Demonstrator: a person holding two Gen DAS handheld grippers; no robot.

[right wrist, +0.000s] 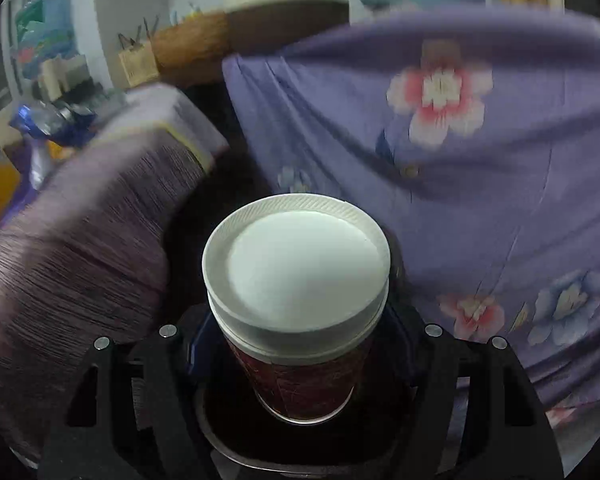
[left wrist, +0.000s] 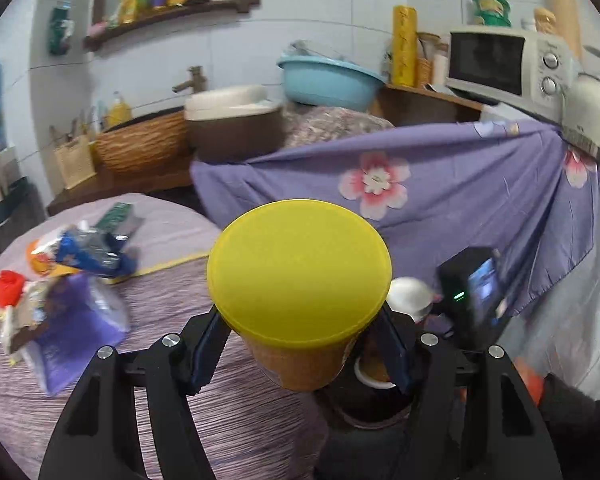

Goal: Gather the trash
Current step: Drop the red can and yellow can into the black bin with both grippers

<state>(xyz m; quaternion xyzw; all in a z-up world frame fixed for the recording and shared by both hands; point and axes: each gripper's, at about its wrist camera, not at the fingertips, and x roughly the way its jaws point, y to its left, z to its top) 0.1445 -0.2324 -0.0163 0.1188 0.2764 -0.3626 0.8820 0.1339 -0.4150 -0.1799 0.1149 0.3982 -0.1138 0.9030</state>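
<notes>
Yellow-lid cup (left wrist: 300, 280) clamped btwn left gripper (left wrist: 300, 344) fingers.

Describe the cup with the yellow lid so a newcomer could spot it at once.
Start at the striped purple table. At its near edge, the left tongs clamp an orange cup. Its flat yellow lid sets it apart from the neighbouring white-lidded cup.

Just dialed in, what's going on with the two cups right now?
A person is clearing trash. The left hand-held gripper grips a yellow-lidded cup; the right hand-held gripper grips a white-lidded red cup above a dark bin opening. More wrappers lie on the purple-covered table.
</notes>
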